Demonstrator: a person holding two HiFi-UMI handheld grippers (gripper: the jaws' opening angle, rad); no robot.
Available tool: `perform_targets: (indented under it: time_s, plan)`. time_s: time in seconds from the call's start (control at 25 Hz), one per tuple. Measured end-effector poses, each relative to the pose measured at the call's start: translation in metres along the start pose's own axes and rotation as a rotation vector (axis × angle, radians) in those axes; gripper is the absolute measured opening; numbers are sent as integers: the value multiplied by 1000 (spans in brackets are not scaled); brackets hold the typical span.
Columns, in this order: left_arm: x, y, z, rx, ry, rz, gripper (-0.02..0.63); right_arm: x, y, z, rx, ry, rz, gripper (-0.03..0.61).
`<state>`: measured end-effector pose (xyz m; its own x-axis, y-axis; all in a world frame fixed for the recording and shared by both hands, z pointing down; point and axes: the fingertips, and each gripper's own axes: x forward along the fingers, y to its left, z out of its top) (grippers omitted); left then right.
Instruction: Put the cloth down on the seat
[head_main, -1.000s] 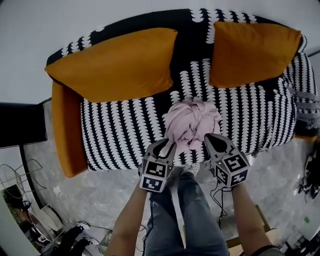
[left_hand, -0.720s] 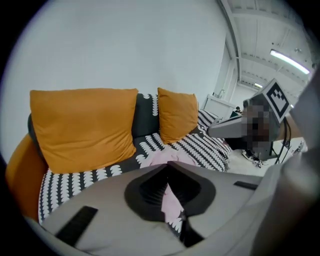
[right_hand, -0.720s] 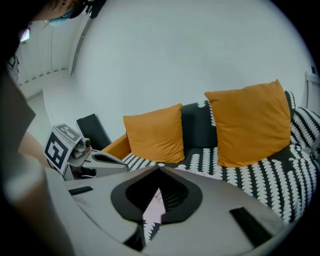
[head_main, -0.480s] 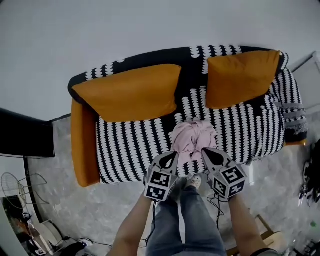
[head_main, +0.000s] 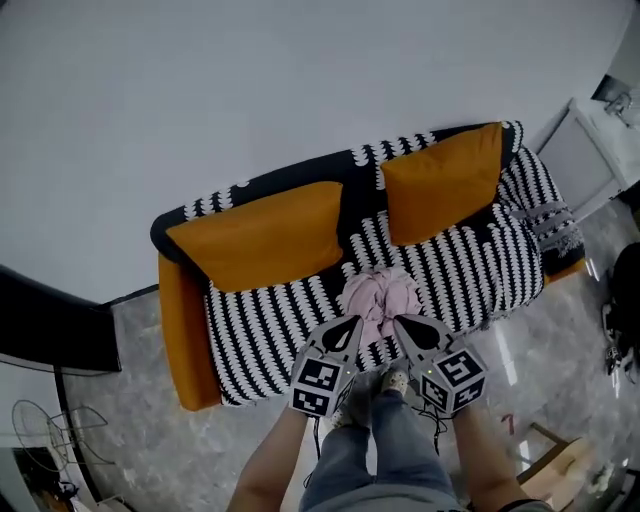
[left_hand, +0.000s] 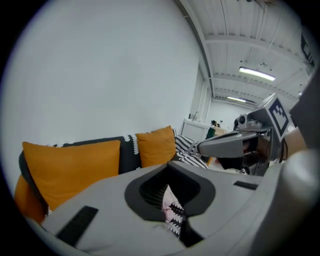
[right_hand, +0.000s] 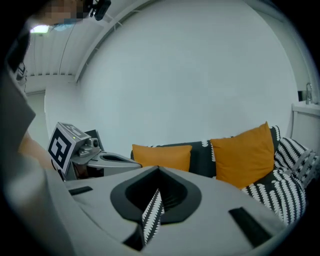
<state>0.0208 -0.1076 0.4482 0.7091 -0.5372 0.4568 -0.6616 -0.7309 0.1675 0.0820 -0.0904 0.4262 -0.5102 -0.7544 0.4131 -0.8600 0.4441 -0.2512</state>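
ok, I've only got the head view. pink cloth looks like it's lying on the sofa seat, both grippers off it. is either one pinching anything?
Observer: no. In its own view the left gripper has its jaws together on nothing. The pink cloth shows only through the slit, beyond them.
Operator: and the right?
Observer: the right gripper has its jaws together too. Only the black-and-white sofa cover shows through its slit, no pink.
Operator: anything past the sofa's end that I can't see?
Observer: the left gripper view shows the room running on there, under lit ceiling strip lights.
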Motion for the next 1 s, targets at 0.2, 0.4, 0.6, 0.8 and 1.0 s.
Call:
perform_targets:
  time_s: [0.2,0.4,0.6,0.8,1.0]
  plan:
    - [-39,-21,38,66,-76,-44,32,-28,32,28,-10,-82,-25,8]
    - [-72,-37,67,109,-147,-74,32,-49,59,53,-37,-154,-36,8]
    - [-103,-57,88,146,-208,-94,32,-73,84,71,-45,-231,-34,8]
    - [-128,-72,106,158,-276,-110,32,-96,106,88,-64,-303,-33,8]
    - [-146,-80,112,180,-315,-105,32,-110,124,99,-72,-344,-22,8]
